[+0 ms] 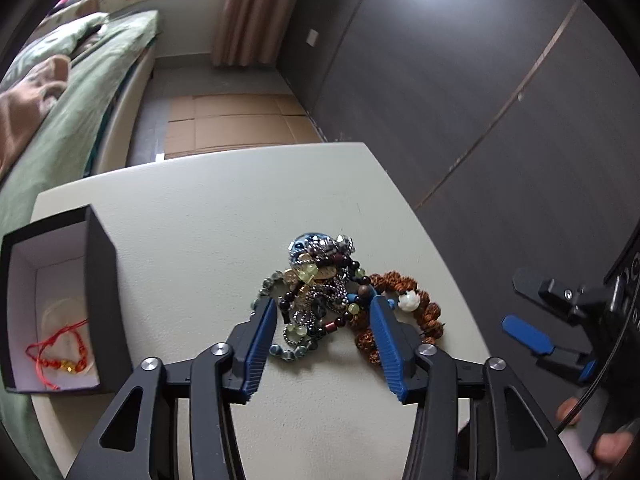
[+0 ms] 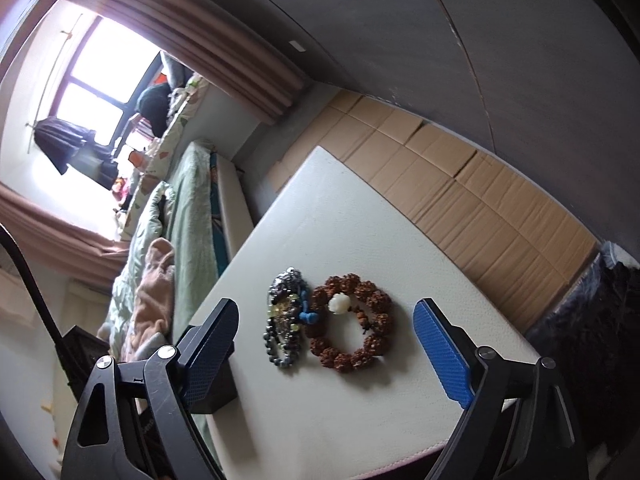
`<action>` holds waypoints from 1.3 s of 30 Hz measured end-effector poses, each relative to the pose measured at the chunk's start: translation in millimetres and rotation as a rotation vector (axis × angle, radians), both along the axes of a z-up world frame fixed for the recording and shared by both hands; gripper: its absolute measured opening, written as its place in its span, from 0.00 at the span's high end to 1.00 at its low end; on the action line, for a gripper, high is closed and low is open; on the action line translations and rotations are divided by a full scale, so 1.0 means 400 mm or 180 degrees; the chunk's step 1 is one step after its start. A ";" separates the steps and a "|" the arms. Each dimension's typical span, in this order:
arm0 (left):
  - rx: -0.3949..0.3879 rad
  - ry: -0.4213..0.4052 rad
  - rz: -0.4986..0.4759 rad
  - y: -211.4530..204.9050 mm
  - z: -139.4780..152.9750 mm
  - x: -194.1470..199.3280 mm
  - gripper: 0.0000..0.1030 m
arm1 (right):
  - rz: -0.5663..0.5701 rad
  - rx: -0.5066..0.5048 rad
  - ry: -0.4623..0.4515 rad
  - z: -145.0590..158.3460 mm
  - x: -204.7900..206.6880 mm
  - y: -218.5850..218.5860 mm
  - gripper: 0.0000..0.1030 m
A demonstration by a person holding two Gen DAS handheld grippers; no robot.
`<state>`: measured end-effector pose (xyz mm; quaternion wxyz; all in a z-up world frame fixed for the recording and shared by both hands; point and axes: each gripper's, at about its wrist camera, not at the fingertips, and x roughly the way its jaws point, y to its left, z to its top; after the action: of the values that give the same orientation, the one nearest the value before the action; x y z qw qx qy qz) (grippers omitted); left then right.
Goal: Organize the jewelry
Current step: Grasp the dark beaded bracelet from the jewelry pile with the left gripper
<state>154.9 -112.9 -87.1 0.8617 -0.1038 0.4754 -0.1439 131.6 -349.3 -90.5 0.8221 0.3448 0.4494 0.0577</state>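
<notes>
A tangled pile of bead bracelets and metal chains [image 1: 316, 292] lies on the pale table [image 1: 208, 216], with a brown seed-bead bracelet [image 1: 404, 312] holding a white bead at its right. My left gripper [image 1: 323, 308] is open, its blue pads straddling the near part of the pile just above it. A black box [image 1: 60, 304] at the left holds a red string bracelet [image 1: 56, 356]. In the right wrist view the pile [image 2: 286, 316] and brown bracelet [image 2: 352, 322] lie between my open right gripper [image 2: 328, 316], which is above the table. The right gripper also shows in the left wrist view [image 1: 532, 312].
A bed with green bedding [image 1: 72, 92] runs along the table's left side. Flattened cardboard [image 1: 236, 124] covers the floor beyond the table. A dark wall [image 1: 460, 80] stands at the right. The black box's corner [image 2: 216, 384] sits behind my right gripper's left finger.
</notes>
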 end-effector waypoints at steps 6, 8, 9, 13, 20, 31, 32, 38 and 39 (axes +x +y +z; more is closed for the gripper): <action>0.0162 0.0066 -0.0194 -0.046 -0.049 0.023 0.59 | -0.0013 0.0090 0.0189 -0.029 0.024 -0.012 0.24; 0.0196 0.0079 -0.0260 -0.057 -0.061 0.032 0.59 | -0.0003 0.0073 0.0179 -0.025 0.026 -0.010 0.25; 0.0205 0.0082 -0.0286 -0.058 -0.066 0.031 0.59 | 0.0002 0.0074 0.0172 -0.024 0.029 -0.010 0.25; 0.0316 0.0084 -0.0392 -0.076 -0.085 0.040 0.66 | 0.0039 0.0080 0.0171 -0.021 0.044 -0.003 0.25; 0.0285 0.0065 -0.0572 -0.086 -0.085 0.045 0.92 | 0.0109 0.0095 0.0199 -0.024 0.065 0.017 0.25; -0.0127 -0.0086 -0.0467 0.003 0.013 0.036 0.92 | 0.0222 0.0027 0.0211 -0.026 0.085 0.061 0.30; -0.0147 -0.0109 -0.0435 0.013 0.022 0.033 0.92 | 0.0254 0.0029 0.0215 -0.028 0.088 0.069 0.35; -0.0325 -0.0204 -0.0247 0.082 0.072 0.030 0.92 | 0.0401 0.0048 0.0165 -0.031 0.108 0.110 0.50; -0.0338 -0.0220 -0.0229 0.089 0.077 0.030 0.92 | 0.0416 0.0039 0.0151 -0.032 0.111 0.116 0.52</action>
<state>167.0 -77.4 -56.1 0.8651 -0.1272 0.4405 -0.2033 176.2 -302.9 -103.1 0.8036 0.3211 0.4899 0.1058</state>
